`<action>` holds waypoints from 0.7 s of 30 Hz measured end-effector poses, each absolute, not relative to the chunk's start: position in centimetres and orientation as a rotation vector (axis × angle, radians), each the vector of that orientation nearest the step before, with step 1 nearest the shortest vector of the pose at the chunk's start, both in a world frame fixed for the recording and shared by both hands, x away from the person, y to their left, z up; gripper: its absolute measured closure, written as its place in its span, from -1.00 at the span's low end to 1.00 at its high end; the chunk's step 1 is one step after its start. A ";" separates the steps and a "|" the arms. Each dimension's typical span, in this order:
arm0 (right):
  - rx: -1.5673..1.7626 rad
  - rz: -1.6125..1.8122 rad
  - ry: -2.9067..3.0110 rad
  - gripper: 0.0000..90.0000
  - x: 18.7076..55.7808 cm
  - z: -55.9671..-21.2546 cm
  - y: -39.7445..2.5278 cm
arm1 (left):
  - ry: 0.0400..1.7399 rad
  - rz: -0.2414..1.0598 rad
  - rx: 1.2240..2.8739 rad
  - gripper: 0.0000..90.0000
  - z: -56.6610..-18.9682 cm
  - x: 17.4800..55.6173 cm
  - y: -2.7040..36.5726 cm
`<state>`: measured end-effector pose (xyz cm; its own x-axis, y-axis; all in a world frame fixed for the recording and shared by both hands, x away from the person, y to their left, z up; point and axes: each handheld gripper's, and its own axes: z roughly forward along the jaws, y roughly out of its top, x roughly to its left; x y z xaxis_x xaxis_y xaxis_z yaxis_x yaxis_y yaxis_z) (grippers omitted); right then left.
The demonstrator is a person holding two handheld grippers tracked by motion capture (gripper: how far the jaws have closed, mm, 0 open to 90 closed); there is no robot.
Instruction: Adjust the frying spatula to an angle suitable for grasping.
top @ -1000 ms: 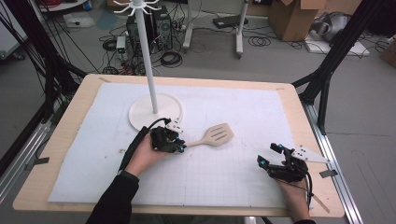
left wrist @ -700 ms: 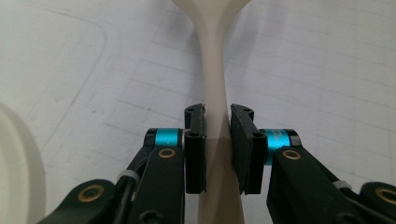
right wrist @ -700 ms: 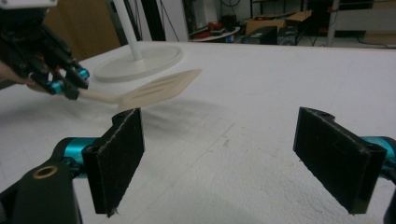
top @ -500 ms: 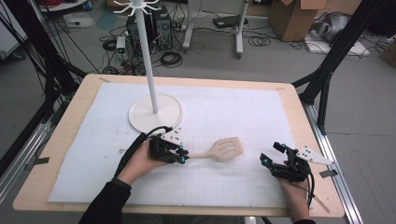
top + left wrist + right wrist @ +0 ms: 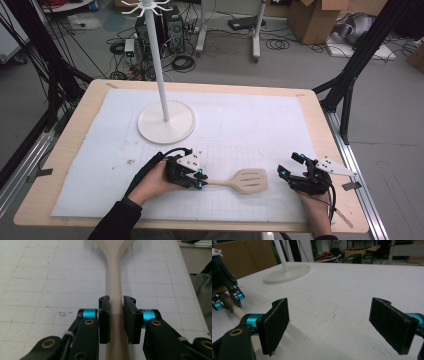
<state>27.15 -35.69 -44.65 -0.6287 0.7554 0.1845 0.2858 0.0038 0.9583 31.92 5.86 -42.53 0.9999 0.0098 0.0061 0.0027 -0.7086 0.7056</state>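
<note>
Closed on the handle of the slotted spatula [image 5: 113,277], your left gripper [image 5: 197,179] has the pale shaft pinched between both pads, the blade pointing away toward your right gripper [image 5: 290,172], whose jaws stand wide apart with nothing between them. The spatula lies low over the white mat [image 5: 250,120], well in front of the hook stand [image 5: 165,120] and to its right. If you mean to hang it, keep the grip square on the handle so the blade does not swing, and bring the handle end to a hook at the top of the stand. No container sits on the table; the stand's round base carries nothing.
</note>
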 end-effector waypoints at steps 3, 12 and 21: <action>1.064 1.651 1.909 -0.66 27.2 -44.7 -35.7 | 0.007 0.004 2.368 0.68 -42.9 32.0 5.7; 1.069 1.651 1.912 -0.66 27.1 -44.6 -35.6 | 0.051 -0.004 2.302 0.40 -42.7 32.0 6.2; 1.060 1.651 1.912 -0.66 27.2 -44.7 -35.6 | 0.181 0.064 2.109 -0.26 -41.0 31.6 9.6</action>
